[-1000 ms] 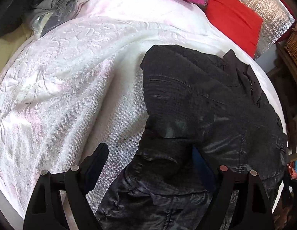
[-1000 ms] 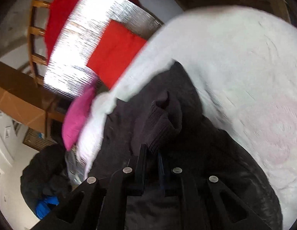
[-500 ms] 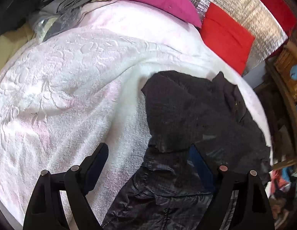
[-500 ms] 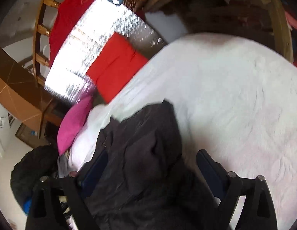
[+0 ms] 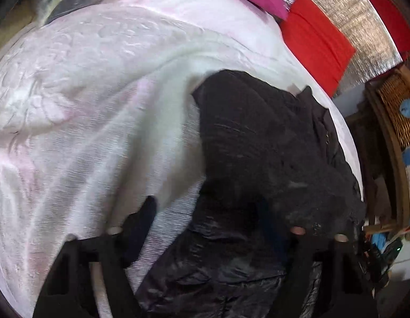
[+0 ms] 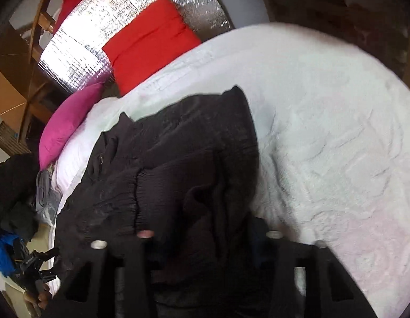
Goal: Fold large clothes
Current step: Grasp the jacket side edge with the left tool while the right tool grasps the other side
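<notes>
Black padded jacket [image 5: 258,159] heaped on white textured bed cover [image 5: 85,132]. Left claw [image 5: 205,228] half open and just closing over jacket hem, no clear pinch. Right claw [image 6: 205,228] also closing, fabric between, grip unclear. Risk: slick shell slipping out, fold collapsing.

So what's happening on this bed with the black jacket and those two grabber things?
A person is folding a large black jacket on a bed with a white blanket, using a handheld gripper in each hand. The left gripper and right gripper both sit over the jacket's near end with fabric between their fingers, and both have just been closing. Neither visibly clamps the cloth yet. Red and pink pillows lie at the bed's far end.
</notes>
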Tool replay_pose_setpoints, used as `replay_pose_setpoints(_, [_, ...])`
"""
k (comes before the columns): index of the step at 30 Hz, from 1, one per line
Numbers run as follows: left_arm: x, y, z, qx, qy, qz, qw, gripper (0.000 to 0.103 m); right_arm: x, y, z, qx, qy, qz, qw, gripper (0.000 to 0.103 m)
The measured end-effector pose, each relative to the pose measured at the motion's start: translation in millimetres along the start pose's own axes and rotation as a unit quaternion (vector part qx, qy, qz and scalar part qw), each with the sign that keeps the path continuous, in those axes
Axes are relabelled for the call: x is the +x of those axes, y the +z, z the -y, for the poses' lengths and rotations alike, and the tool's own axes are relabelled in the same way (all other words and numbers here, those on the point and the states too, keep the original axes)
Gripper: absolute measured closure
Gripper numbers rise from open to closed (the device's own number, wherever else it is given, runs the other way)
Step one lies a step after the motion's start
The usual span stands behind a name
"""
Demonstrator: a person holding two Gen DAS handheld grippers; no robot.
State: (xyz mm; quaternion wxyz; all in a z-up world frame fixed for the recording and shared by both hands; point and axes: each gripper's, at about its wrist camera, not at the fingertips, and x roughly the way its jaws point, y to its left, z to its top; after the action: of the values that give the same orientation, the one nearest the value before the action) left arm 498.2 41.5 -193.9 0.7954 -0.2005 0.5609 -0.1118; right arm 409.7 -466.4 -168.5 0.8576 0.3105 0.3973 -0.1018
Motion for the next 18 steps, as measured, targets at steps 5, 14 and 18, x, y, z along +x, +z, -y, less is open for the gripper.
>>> replay_pose_setpoints(5, [7.3, -5.8, 17.4, 0.031, 0.027, -0.003, 0.9992, 0.037, -23.3, -3.5, -7.6, -0.015, -0.006, 0.031, 0.999, 0.073])
replay_pose_setpoints(14, [3.7, -6.9, 22.8, 0.034, 0.043, 0.001, 0.9985, 0.032, -13.9, 4.3, 21.9, 0.04, 0.028, -0.01, 0.999, 0.043])
replay_pose_setpoints(18, [-10.2, -1.8, 20.3, 0.028, 0.029, 0.028, 0.9988, 0.031, -32.4, 14.1, 33.6, 0.069, 0.063, 0.046, 0.995, 0.028])
